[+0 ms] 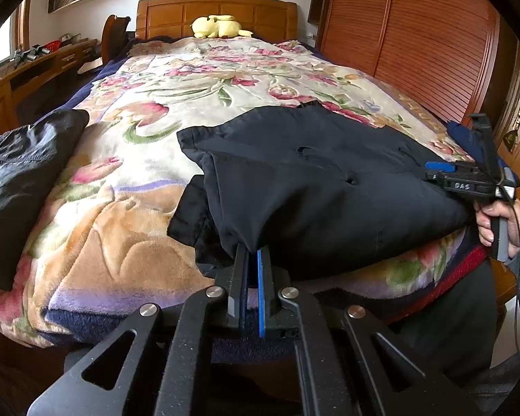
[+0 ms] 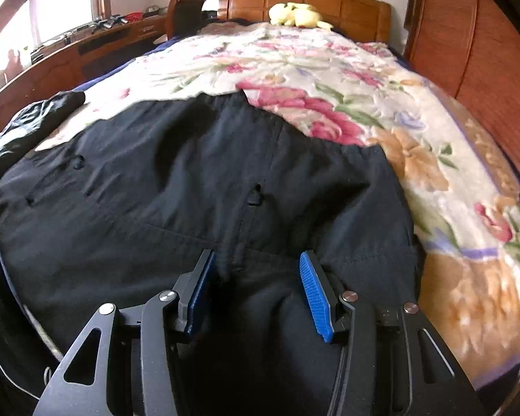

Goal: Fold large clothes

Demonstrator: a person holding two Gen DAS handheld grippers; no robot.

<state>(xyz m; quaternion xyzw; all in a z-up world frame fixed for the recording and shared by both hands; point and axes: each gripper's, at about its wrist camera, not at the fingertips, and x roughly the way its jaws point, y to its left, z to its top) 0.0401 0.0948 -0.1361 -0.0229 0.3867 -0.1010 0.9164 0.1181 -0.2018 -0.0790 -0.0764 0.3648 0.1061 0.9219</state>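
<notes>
A large black garment [image 1: 322, 187] lies partly folded on the near end of the bed; it fills the near part of the right wrist view [image 2: 176, 194]. My left gripper [image 1: 252, 251] is shut on its near left edge. My right gripper [image 2: 258, 260] is open, its blue pads [image 2: 313, 291] spread over the garment's near edge with a fold of cloth between them. In the left wrist view the right gripper [image 1: 433, 170] sits at the garment's right edge, held by a hand.
The bed carries a floral blanket [image 1: 176, 97]. A second dark garment [image 1: 20, 173] lies bunched at the bed's left edge. A yellow plush toy [image 1: 216, 27] sits by the wooden headboard. A wooden wardrobe [image 1: 416, 41] stands right, a desk [image 1: 41, 69] left.
</notes>
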